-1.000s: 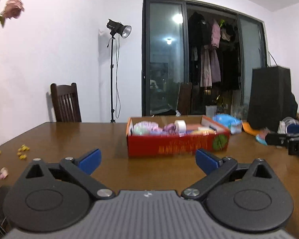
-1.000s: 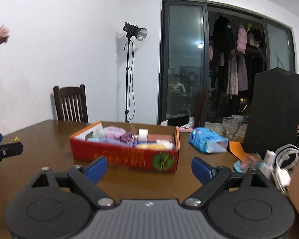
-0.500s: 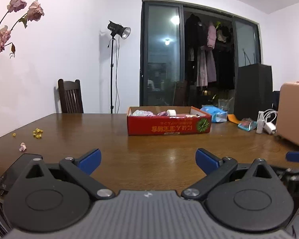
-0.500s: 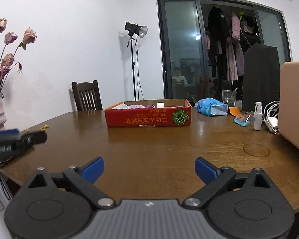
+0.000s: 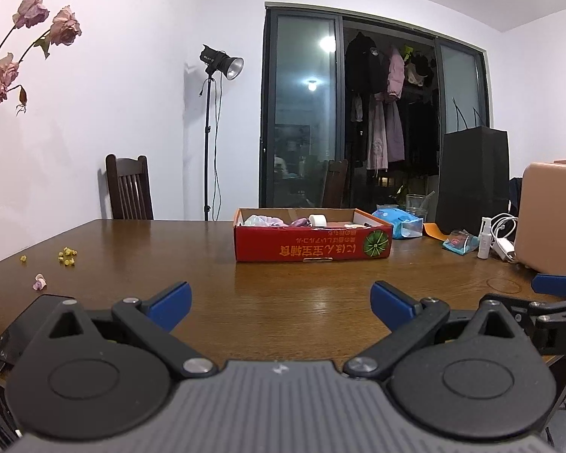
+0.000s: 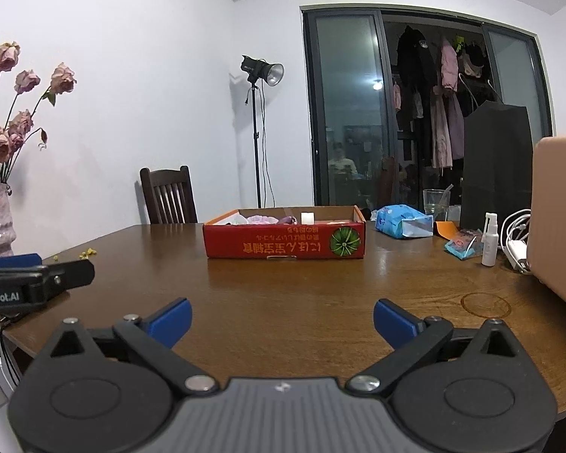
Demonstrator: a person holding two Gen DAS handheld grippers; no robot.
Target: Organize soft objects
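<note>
Having pulled back to the near table edge, both grippers, left gripper [image 5: 279, 298] and right gripper [image 6: 282, 317], gape empty, the right's jaws just widened, red box [image 6: 285, 239] at twelve o'clock, suggesting sorting is done.

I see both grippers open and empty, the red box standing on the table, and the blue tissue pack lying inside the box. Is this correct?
Not fully. The blue tissue pack lies on the table beside the red box, not inside it; the right wrist view shows this. The left gripper and right gripper are open and empty.
</note>
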